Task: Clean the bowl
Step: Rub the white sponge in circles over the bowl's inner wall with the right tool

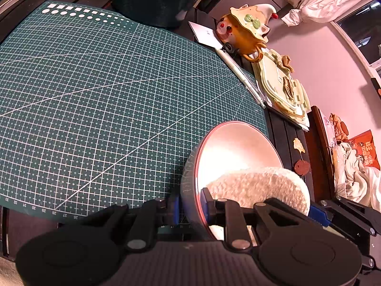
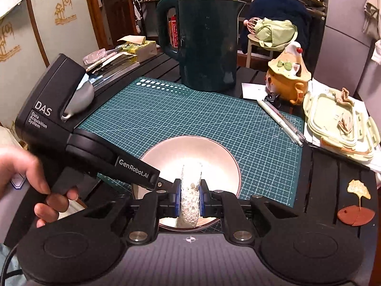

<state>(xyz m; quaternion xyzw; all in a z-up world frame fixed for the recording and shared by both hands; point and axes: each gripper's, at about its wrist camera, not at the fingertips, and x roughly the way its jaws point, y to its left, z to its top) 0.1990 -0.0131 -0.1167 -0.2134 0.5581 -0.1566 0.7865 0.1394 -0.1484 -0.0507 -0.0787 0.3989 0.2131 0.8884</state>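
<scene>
meanwhile, on a green cutting mat, a pale bowl gets its wipe-down. the left gripper is clenched on the bowl's near rim, one pad outside the wall and one inside, seemingly to pin the bowl and tip it so the inside faces the sponge. in the left wrist view the bowl stands tilted, its hollow turned toward the right side of the table. the right gripper is clamped tight on a white sponge, squeezed edge-on between the blue pads, its far end pressed down into the bowl. a hand grips the left tool's handle at the frame's edge. the bowl sits at the mat's near edge, well short of the dark green kettle behind it. its inside looks smooth, creamy pink and glossy, with a thin reddish rim; no food marks show, though glare hides part of it.
</scene>
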